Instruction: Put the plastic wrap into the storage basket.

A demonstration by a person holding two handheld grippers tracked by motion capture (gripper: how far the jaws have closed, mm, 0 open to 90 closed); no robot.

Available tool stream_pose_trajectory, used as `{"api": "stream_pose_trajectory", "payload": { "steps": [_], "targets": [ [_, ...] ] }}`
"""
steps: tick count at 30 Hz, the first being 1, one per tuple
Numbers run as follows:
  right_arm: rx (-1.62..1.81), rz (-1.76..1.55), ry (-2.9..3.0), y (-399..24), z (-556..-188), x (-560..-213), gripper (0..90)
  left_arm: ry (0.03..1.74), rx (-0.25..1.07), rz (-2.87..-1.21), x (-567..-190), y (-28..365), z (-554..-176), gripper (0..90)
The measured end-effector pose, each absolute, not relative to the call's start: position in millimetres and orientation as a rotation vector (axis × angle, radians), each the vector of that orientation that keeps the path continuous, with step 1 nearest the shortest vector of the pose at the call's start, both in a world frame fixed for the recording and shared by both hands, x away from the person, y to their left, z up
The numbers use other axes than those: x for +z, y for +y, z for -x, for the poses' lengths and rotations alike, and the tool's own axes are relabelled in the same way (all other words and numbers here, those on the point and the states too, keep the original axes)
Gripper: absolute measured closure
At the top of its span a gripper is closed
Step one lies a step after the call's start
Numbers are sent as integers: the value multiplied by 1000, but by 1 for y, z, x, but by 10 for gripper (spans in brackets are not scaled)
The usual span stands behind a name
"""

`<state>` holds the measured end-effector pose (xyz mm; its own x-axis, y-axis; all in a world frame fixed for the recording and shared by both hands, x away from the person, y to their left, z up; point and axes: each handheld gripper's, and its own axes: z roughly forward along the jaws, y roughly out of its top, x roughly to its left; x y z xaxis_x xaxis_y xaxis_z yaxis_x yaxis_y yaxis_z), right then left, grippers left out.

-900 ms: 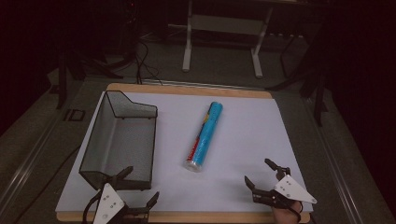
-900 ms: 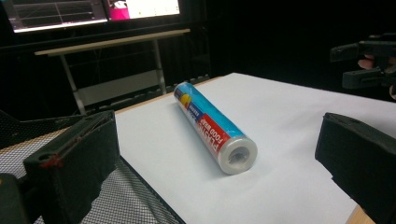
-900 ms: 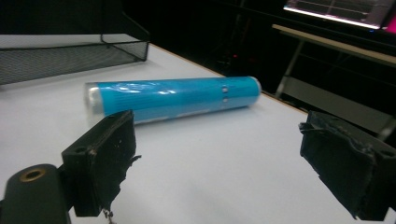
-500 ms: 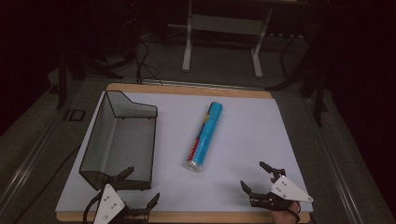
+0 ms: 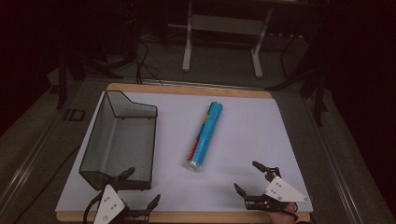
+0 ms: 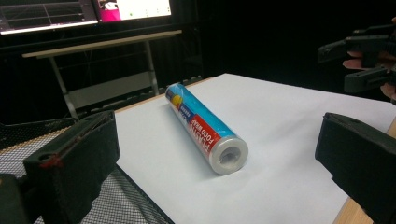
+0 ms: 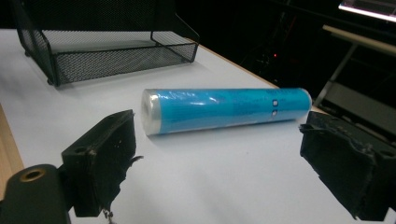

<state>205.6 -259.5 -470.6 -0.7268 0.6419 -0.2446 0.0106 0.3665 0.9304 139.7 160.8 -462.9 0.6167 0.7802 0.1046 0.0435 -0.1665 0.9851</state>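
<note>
Both tongs stand with their jaws apart and nothing between them: the right tongs (image 5: 254, 179) sit near the table's front edge, to the right of the roll's near end, and the left tongs (image 5: 135, 192) sit in front of the roll and off to its left, just by the near end of the wire tray (image 5: 121, 140). The roll (image 5: 204, 136), a blue tube of plastic food wrap, lies on its side on the white sheet (image 5: 247, 126) covering the table, beside the tray and apart from it, its clear-capped end turned toward the person. The likely job is to lift the roll into the tray, and the round, slick film is the risk: a pinch off the middle of the tube could squeeze it out sideways and send it rolling toward the table edge, and a grip taken near one end could let the far end droop and catch on the tray's mesh wall. By count there is one roll, one tray, two tongs, one white sheet.
</note>
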Motion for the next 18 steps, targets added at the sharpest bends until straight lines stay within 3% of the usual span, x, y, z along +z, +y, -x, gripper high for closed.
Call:
{"api": "stream_pose_trajectory", "payload": {
  "steps": [18],
  "targets": [
    [1343,-555,2036,-235,-232,-442,85,692,753,-1621,-463,161,-139,0]
  ]
}}
